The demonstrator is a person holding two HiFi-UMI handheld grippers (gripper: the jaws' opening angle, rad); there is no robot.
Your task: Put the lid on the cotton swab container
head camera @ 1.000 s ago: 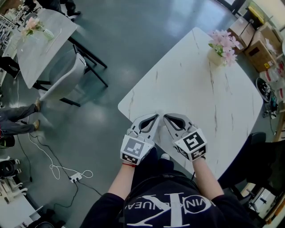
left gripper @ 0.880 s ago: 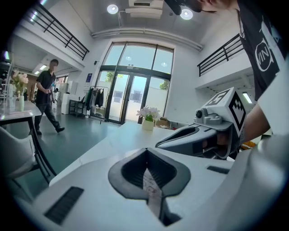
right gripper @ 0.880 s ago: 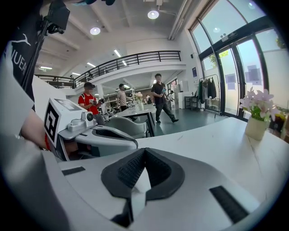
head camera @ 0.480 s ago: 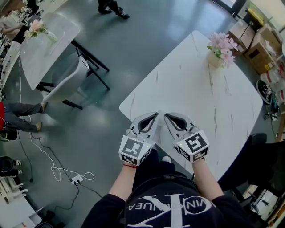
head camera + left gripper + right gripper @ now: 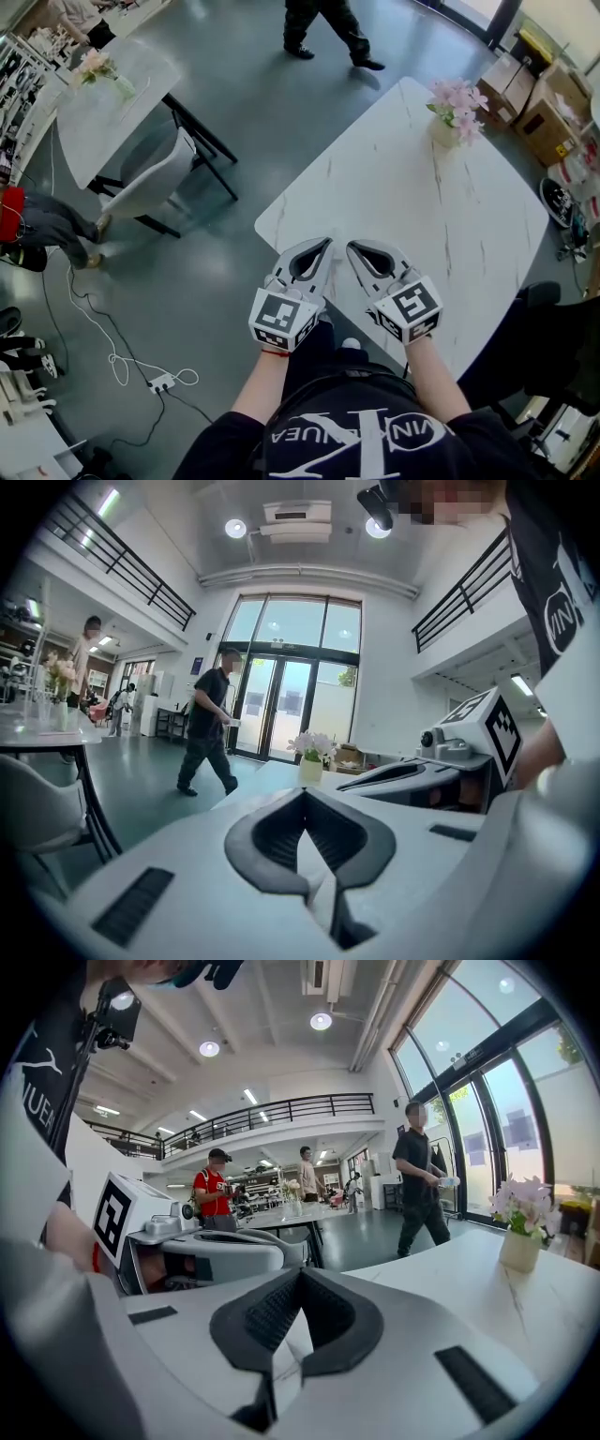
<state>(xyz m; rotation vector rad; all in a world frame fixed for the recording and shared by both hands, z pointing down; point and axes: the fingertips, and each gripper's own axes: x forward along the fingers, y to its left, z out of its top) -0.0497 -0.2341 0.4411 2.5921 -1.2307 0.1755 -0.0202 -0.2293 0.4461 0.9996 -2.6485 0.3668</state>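
Walking over the floor beyond the desk's far-left edge, a person (image 5: 323, 23) has come further into the head view than half a second ago, while both tongs have hardly shifted. The left tongs (image 5: 325, 246) and right tongs (image 5: 353, 247) hover side by side over the white marble desk (image 5: 487, 234) at its near-left edge. Their tips are close together but not touching. Each pair is closed: in both gripper views the dark pads meet at the tips and grip nothing. A vase of pink flowers (image 5: 452, 117) stands near the desk's far corner. No view shows the cotton swab container or its lid — only bare marble lies around the tongs.
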